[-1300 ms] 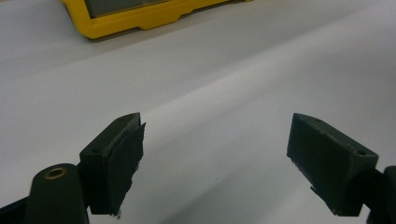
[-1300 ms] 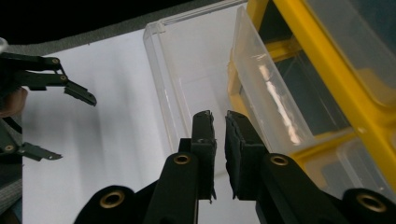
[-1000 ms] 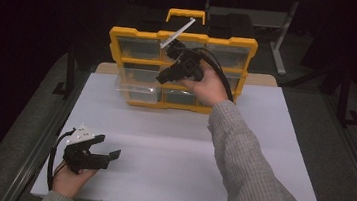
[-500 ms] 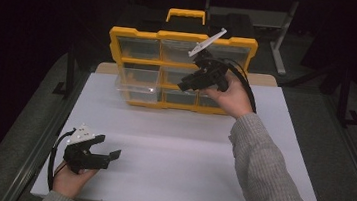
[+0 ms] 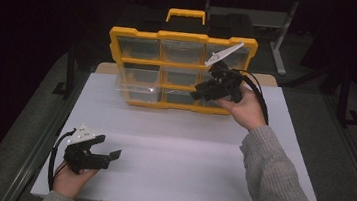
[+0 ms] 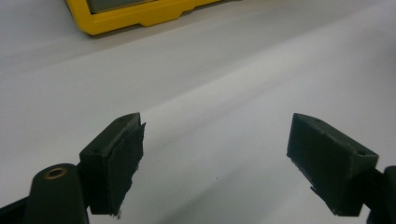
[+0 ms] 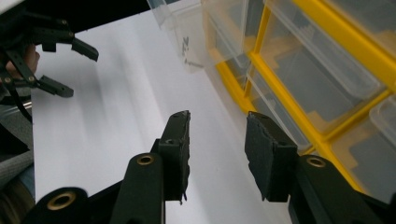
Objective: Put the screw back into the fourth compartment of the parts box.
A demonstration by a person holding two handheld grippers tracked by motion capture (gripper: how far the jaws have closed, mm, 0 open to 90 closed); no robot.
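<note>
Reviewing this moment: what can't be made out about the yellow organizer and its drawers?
- Drawer contents: high view, too small, glare on the yellow organizer.
- Lower right drawers: high view, hidden behind the right tool and hand.
- Small dark bits in the pulled-out clear drawer: right gripper view, blurred.
- Organizer: left gripper view, cut off by the top edge.

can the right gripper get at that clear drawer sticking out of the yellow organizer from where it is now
Probably yes. The right gripper hangs before the yellow organizer, jaws apart and empty; the pulled-out clear drawer sits to its left with bare white table between.
</note>
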